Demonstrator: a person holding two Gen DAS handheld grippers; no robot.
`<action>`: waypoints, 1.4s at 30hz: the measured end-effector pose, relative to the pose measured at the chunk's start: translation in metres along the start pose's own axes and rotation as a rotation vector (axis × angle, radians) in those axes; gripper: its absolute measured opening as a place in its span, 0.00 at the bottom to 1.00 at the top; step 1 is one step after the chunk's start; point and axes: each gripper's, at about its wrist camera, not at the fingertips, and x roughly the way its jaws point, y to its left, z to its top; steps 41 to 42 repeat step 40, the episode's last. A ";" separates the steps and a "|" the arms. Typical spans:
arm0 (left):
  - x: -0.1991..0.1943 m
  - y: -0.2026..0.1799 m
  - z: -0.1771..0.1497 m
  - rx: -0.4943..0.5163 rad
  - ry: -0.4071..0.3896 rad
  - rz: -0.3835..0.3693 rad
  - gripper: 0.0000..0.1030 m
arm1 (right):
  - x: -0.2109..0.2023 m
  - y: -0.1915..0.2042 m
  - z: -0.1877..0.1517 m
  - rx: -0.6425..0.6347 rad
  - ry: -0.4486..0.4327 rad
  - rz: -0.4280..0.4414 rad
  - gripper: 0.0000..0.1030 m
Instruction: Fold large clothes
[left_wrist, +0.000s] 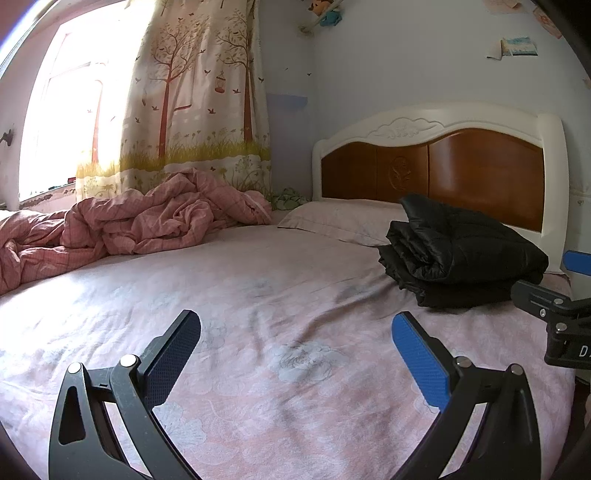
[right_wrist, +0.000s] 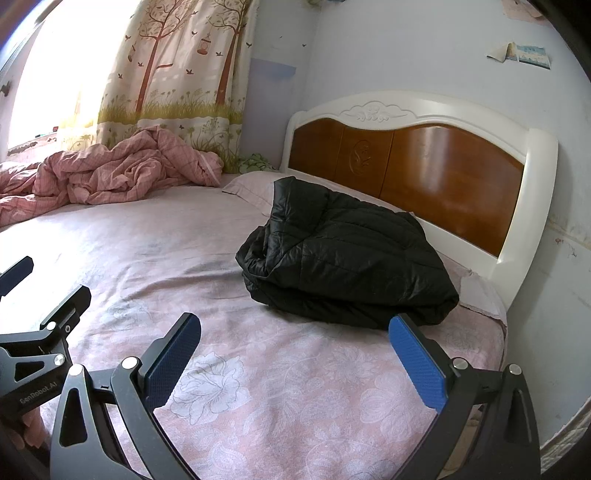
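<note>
A black quilted jacket (left_wrist: 461, 254) (right_wrist: 347, 258) lies folded into a thick bundle on the pink floral bed sheet (left_wrist: 258, 288) (right_wrist: 155, 240), near the headboard and partly on the pillow. My left gripper (left_wrist: 295, 332) hovers open over bare sheet, well left of and nearer than the jacket, with nothing between its fingers. My right gripper (right_wrist: 295, 332) is open too, just short of the jacket's near edge and holding nothing. Part of the right gripper's frame shows at the right edge of the left wrist view; the left gripper's frame shows at the left edge of the right wrist view.
A crumpled pink quilt (left_wrist: 122, 225) (right_wrist: 107, 173) is heaped along the far left side of the bed under the curtain (left_wrist: 192, 99). A pillow (left_wrist: 343, 221) lies against the white and wood headboard (left_wrist: 443, 162) (right_wrist: 413, 162). The bed's right edge meets the wall (right_wrist: 554, 295).
</note>
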 end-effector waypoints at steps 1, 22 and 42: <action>0.000 0.000 0.000 0.000 0.000 0.000 1.00 | 0.000 0.000 0.000 0.000 0.000 0.000 1.00; 0.000 0.000 -0.001 -0.003 0.002 0.002 1.00 | 0.001 0.000 0.001 0.000 0.001 0.002 1.00; 0.005 -0.001 -0.003 -0.009 0.022 0.007 1.00 | 0.002 -0.001 0.001 0.000 0.001 0.004 1.00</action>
